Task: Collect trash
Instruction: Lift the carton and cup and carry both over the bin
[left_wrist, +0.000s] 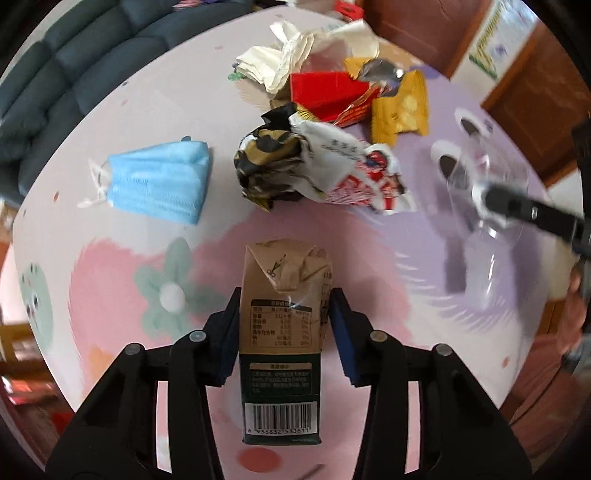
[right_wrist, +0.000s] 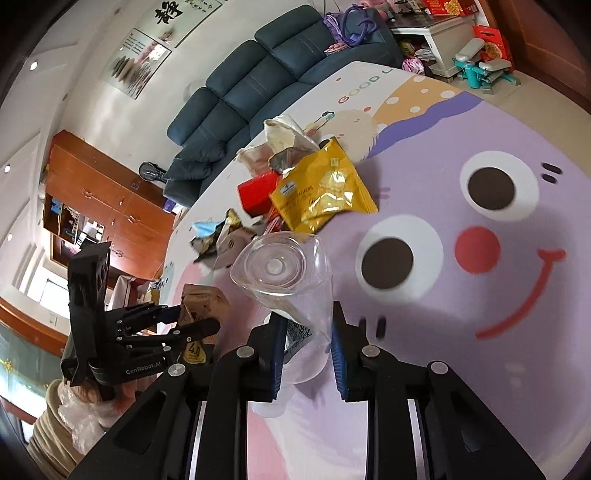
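Note:
A brown and dark green drink carton (left_wrist: 280, 354) lies on the cartoon-print table cover (left_wrist: 122, 258), its folded top pointing away. My left gripper (left_wrist: 286, 295) points steeply down over it, both blue pads against the carton's sides. The right wrist view shows that gripper (right_wrist: 192, 321) with the carton (right_wrist: 203, 299) at the left. My right gripper (right_wrist: 306, 317) is shut on a clear, crumpled plastic bottle (right_wrist: 280, 266), held above the table with its base facing away. In the left wrist view the bottle (left_wrist: 480, 236) and right gripper (left_wrist: 517, 206) are blurred at the right.
A blue face mask (left_wrist: 159, 181) lies left of a crumpled printed wrapper (left_wrist: 317, 166). Behind them are a red box (left_wrist: 325, 88), a yellow packet (right_wrist: 325, 188) and white tissue (left_wrist: 280, 55). A dark sofa (right_wrist: 258, 81) stands beyond the table. A hand holds a thin plastic bag (right_wrist: 81, 410).

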